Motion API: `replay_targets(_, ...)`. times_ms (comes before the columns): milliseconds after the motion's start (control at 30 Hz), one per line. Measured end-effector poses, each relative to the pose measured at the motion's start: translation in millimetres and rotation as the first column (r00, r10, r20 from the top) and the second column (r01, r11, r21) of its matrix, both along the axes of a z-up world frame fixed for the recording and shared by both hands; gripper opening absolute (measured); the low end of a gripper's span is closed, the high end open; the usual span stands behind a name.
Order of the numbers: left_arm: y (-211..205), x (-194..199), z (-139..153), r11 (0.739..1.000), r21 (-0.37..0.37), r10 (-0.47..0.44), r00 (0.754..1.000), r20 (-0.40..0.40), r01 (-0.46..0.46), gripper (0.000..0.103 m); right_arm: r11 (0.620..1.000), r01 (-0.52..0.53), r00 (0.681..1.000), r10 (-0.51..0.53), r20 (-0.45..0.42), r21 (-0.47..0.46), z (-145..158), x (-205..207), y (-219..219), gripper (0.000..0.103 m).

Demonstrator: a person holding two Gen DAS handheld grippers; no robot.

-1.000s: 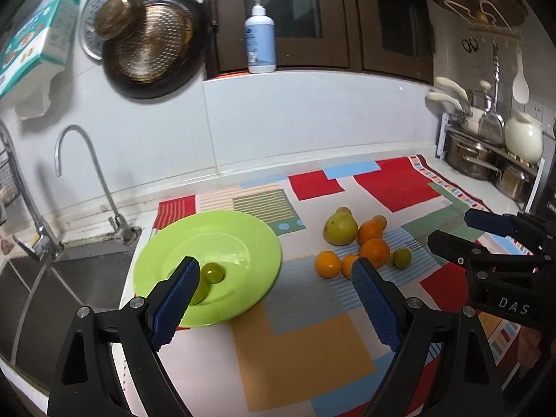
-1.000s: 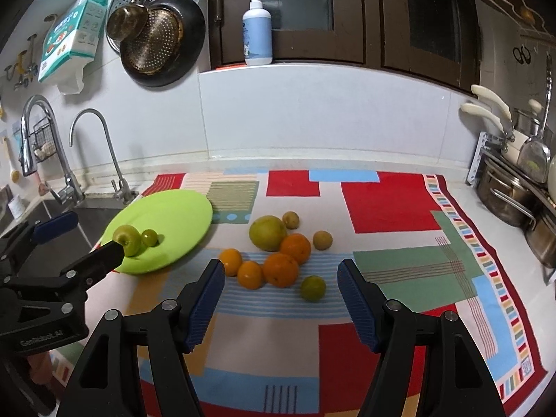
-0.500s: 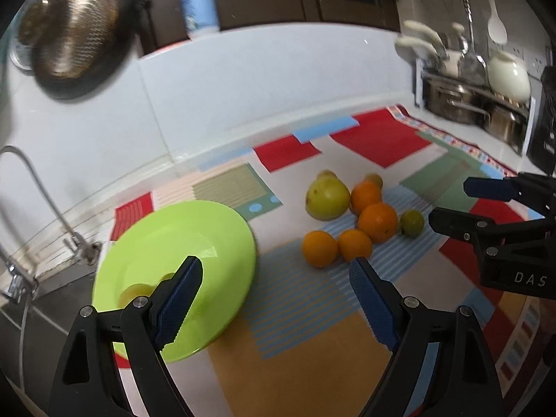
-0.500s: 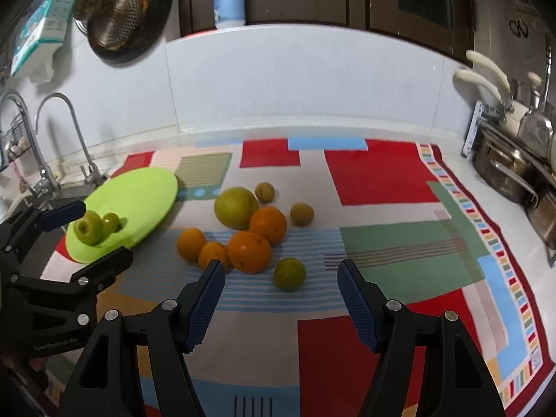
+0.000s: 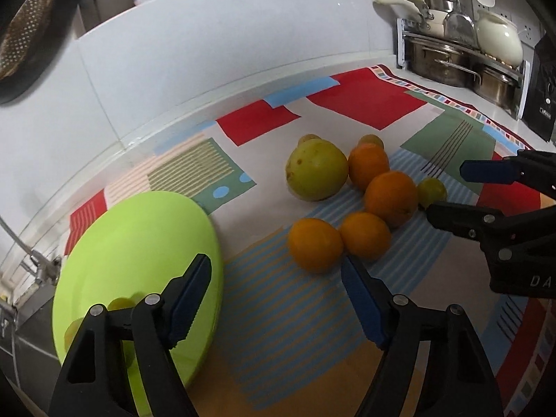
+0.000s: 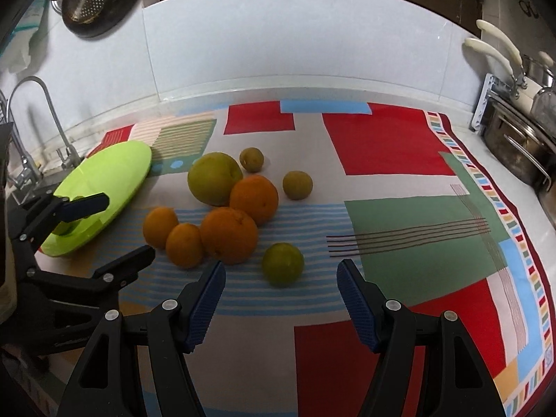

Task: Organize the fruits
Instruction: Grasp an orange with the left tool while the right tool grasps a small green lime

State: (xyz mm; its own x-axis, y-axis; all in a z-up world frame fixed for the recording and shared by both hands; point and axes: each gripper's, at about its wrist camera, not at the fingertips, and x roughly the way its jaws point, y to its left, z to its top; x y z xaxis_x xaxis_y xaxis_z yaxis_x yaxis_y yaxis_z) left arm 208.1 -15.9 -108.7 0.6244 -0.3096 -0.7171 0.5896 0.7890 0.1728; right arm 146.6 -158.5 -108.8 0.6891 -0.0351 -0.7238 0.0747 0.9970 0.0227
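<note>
Fruit pile sits mid-cloth [image 6: 382, 146] on the counter: four oranges, a big yellow-green fruit [image 6: 214, 178], three small ones.

My left gripper [image 5: 276, 300] has just been closing some, but nothing is between its jaws; they stand apart and grasp nothing. The near orange [image 5: 315, 244] lies just ahead of its fingertips, a little toward its right finger. That is the left's nearest target, I judge.

My right gripper [image 6: 280, 293] is also released and empty. The lime [image 6: 283, 263] sits dead ahead, centred between the fingers, just beyond the tips. Round fruit, no long axis to line up on.

The plate [image 6: 114, 166] lies at the cloth's left edge by the sink, with small green fruits [image 5: 120, 304] on it behind my left finger. The left hand is nearer the plate.
</note>
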Motion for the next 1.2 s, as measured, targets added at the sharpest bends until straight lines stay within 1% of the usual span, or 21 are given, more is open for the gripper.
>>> replay_targets(100, -3.0, 5.4, -1.6, 1.000, -0.008, -0.009, 1.000, -0.017, 0.009, 0.074, 1.000, -0.006, 1.000, 0.006, -0.007, 0.008, -3.4, 5.0, -0.7, 0.067)
replay_targets(167, -5.0, 7.6, -1.6, 1.000, -0.015, -0.017, 1.000, -0.021, 0.017, 0.071, 1.000, -0.011, 1.000, 0.011, -0.014, 0.018, -5.3, 7.6, -1.4, 0.064)
replay_targets(267, -7.5, 11.5, -1.3, 0.999, -0.032, -0.024, 0.999, -0.037, 0.022, 0.065, 0.999, -0.015, 1.000, 0.016, -0.020, 0.031, -8.2, 10.3, -3.3, 0.060)
replay_targets(300, -8.8, 12.8, -1.9, 0.999, -0.033, -0.027, 0.999, -0.044, 0.026, 0.063, 0.999, -0.020, 1.000, 0.020, -0.023, 0.038, -9.3, 11.2, -3.6, 0.057)
replay_targets(367, -12.5, 15.6, -3.8, 0.999, -0.031, -0.038, 0.997, -0.061, 0.036, 0.059, 0.998, -0.025, 0.999, 0.026, -0.023, 0.050, -10.0, 12.6, -4.0, 0.057)
replay_targets(467, -16.5, 18.2, -4.8, 0.999, -0.033, -0.043, 0.997, -0.071, 0.041, 0.053, 0.998, -0.037, 0.999, 0.038, -0.022, 0.053, -9.8, 14.3, -2.7, 0.054)
replay_targets(633, -20.1, 18.4, -5.4, 0.998, -0.045, -0.049, 0.994, -0.094, 0.045, 0.039, 0.996, -0.048, 0.998, 0.050, -0.026, 0.078, -11.2, 14.9, -3.7, 0.050)
replay_targets(700, -20.6, 17.6, -5.7, 0.999, -0.040, -0.040, 0.995, -0.092, 0.037, 0.039, 0.996, -0.051, 0.998, 0.053, -0.024, 0.074, -11.3, 14.5, -3.3, 0.049)
replay_targets(767, -19.8, 16.9, -5.4, 0.999, -0.044, -0.032, 0.995, -0.095, 0.028, 0.039, 0.996, -0.049, 0.998, 0.051, -0.027, 0.072, -11.4, 13.5, -4.1, 0.045)
replay_targets(833, -18.6, 16.0, -5.2, 0.999, -0.046, -0.023, 0.995, -0.098, 0.018, 0.039, 0.998, -0.040, 0.999, 0.042, -0.031, 0.057, -12.2, 12.7, -5.9, 0.032)
replay_targets(867, -18.3, 14.5, -5.0, 0.999, -0.044, -0.019, 0.995, -0.098, 0.015, 0.039, 0.998, -0.037, 0.999, 0.038, -0.030, 0.050, -12.7, 12.9, -7.3, 0.030)
replay_targets(967, -16.8, 11.7, -4.5, 0.999, -0.049, -0.011, 0.995, -0.104, 0.006, 0.039, 0.998, -0.038, 0.999, 0.039, -0.027, 0.059, -12.9, 13.5, -11.0, 0.030)
replay_targets(1133, -12.1, 9.1, -2.5, 0.997, -0.062, 0.028, 0.993, -0.117, -0.035, 0.039, 0.999, -0.042, 0.999, 0.042, -0.007, 0.032, -14.3, 14.8, -12.1, 0.030)
replay_targets(1200, -10.3, 6.2, -0.4, 0.997, -0.067, 0.041, 0.992, -0.116, -0.049, 0.039, 0.998, -0.046, 0.999, 0.047, -0.001, 0.035, -13.6, 15.0, -13.6, 0.029)
